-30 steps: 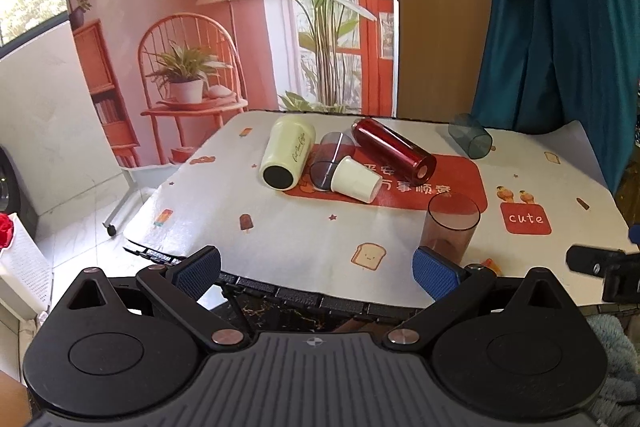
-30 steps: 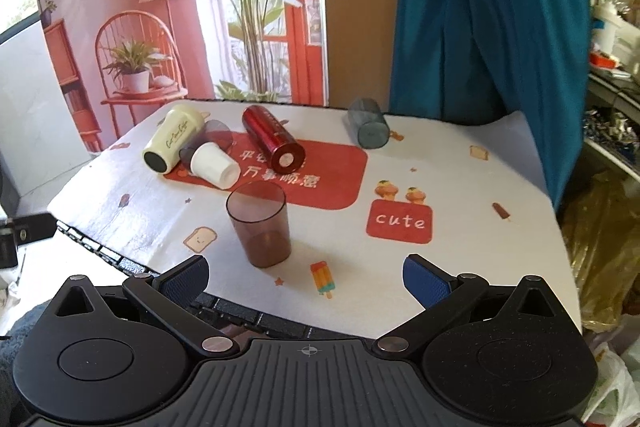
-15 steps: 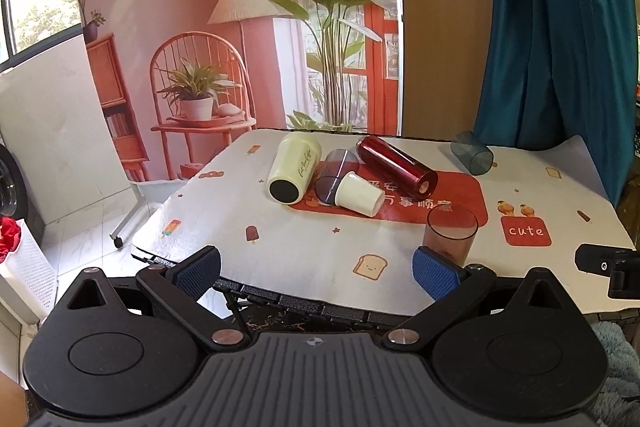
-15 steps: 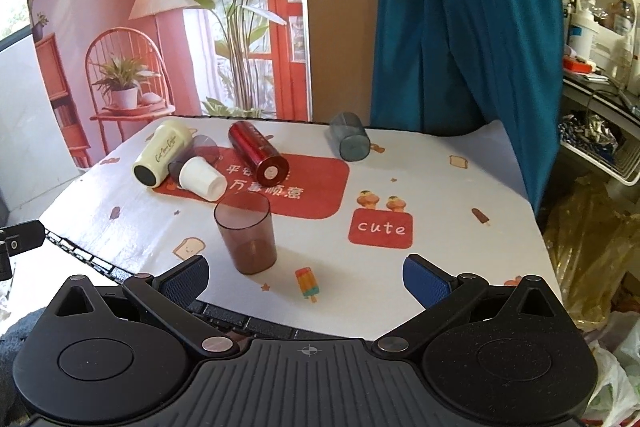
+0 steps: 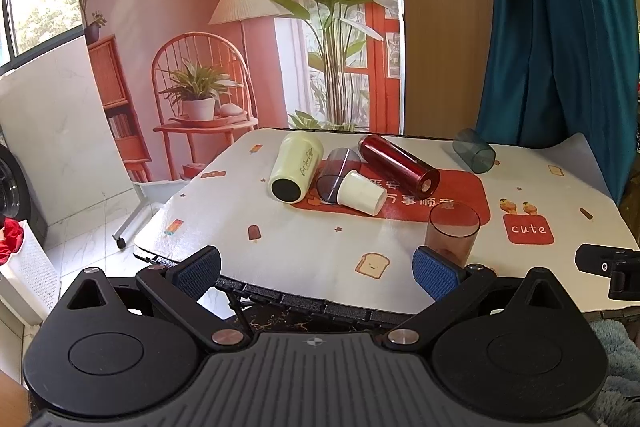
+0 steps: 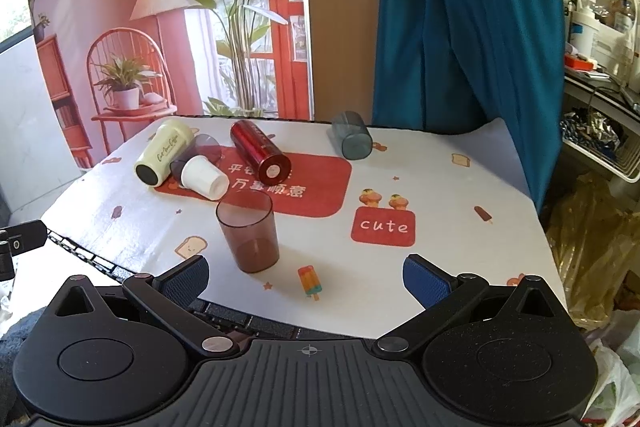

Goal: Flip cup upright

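A brown translucent cup (image 6: 248, 235) stands upright near the table's front edge; it also shows in the left wrist view (image 5: 452, 233). Lying on their sides behind it are a cream tumbler (image 6: 160, 157), a white paper cup (image 6: 204, 177), a grey-purple clear cup (image 6: 200, 151), a red metallic tumbler (image 6: 260, 155) and a teal cup (image 6: 352, 141). My left gripper (image 5: 316, 273) is open and empty, back from the table edge. My right gripper (image 6: 306, 277) is open and empty, over the front edge, right of the brown cup.
The table (image 6: 460, 195) wears a white printed cloth with a red mat. A teal curtain (image 6: 460, 19) hangs behind. Cluttered shelves (image 6: 596, 67) and plastic bags (image 6: 592, 251) sit at the right. A white basket (image 5: 24, 267) stands on the floor at the left.
Both grippers have drawn back and up from the table, so the cups look smaller and farther. Both stay open. The cups have not moved.
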Available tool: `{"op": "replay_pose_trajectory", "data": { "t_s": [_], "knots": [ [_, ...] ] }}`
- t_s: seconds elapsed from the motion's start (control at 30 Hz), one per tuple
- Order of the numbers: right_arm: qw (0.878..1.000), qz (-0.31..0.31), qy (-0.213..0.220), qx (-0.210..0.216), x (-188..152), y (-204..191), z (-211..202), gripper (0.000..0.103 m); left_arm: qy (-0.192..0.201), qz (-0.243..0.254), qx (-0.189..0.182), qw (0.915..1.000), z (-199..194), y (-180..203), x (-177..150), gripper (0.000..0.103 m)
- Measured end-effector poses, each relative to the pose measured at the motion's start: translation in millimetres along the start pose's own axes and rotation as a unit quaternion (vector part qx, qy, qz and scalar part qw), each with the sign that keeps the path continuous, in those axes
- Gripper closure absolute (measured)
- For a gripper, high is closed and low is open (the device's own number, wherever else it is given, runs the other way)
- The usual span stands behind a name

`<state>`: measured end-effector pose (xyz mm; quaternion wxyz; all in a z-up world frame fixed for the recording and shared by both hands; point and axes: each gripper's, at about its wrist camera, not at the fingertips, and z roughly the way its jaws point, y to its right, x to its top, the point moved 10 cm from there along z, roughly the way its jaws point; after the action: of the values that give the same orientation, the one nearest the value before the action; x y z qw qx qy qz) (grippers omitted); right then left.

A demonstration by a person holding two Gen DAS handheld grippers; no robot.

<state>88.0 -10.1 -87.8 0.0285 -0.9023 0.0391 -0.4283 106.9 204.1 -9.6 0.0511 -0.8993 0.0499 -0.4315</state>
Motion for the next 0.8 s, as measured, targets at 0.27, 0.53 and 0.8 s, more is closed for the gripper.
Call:
{"op": "replay_pose_trajectory", "data": {
  "t_s": [0.27, 0.53, 0.8],
  "knots": [
    [1.0, 0.001, -0.001, 0.0, -1.0, -0.6, 1.2, 0.0, -0.002, 0.0, 0.0, 1.0, 0.3, -0.4, -1.3, 0.0],
    [1.0, -0.002, 0.001, -0.003, -2.2, -1.3, 0.5, 0.0, -0.003, -0.001, 0.0, 1.0, 0.5, -1.2, -1.5, 0.0],
    [1.0, -0.001, 0.001, -0.003, -2.7, -1.8, -0.3, 0.0, -0.006, -0.001, 0.0, 1.0, 0.6, -1.6, -1.4, 0.0]
  ]
}}
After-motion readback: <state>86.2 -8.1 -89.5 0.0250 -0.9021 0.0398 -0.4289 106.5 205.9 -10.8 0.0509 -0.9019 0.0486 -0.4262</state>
